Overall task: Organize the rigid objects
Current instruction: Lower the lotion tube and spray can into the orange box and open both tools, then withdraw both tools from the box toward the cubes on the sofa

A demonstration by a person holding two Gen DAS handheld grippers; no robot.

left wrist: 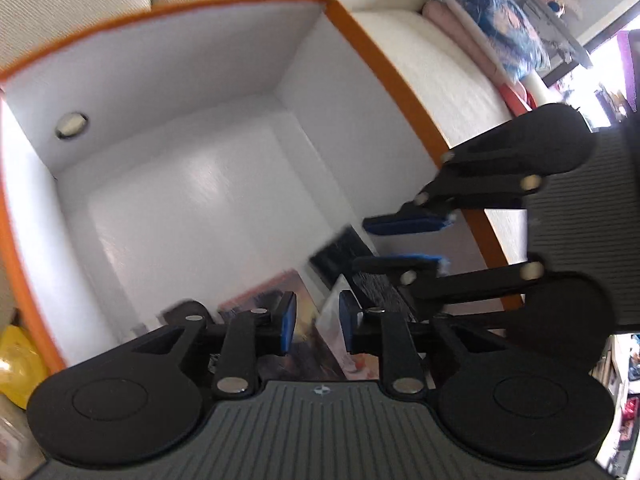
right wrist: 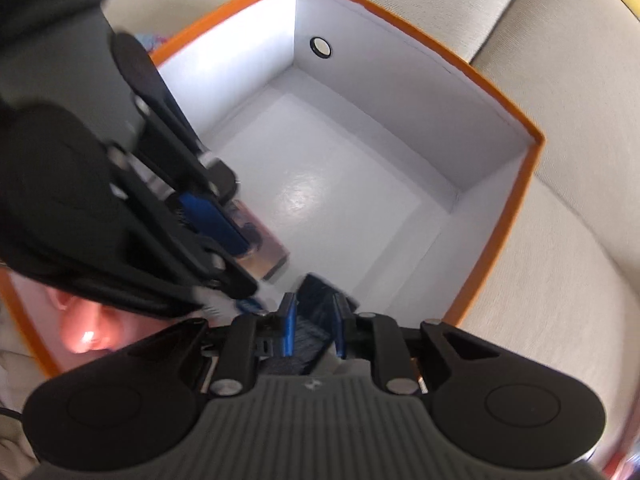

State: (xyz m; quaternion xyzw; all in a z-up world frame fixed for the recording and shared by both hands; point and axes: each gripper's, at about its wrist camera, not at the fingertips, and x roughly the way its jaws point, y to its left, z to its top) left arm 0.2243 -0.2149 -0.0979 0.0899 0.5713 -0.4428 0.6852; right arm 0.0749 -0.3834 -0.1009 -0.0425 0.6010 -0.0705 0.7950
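Note:
An orange box (left wrist: 384, 60) with white inner walls stands open on a beige sofa; it also shows in the right wrist view (right wrist: 496, 92). My left gripper (left wrist: 317, 326) hangs over its near corner, its jaws a small gap apart over a colourful flat box (left wrist: 276, 296) lying on the floor of the orange box. My right gripper (right wrist: 315, 326) holds a dark flat object (right wrist: 316, 300) between its blue pads, just above the box floor. In the left wrist view the right gripper (left wrist: 404, 240) comes in from the right, above that dark object (left wrist: 340, 252).
A yellow item (left wrist: 18, 364) lies outside the box at the left. Folded pink and blue cloth (left wrist: 492, 28) sits on the sofa behind the box. A round metal eyelet (right wrist: 321, 46) is set in the box's far wall. Most of the box floor (right wrist: 320, 184) is bare white.

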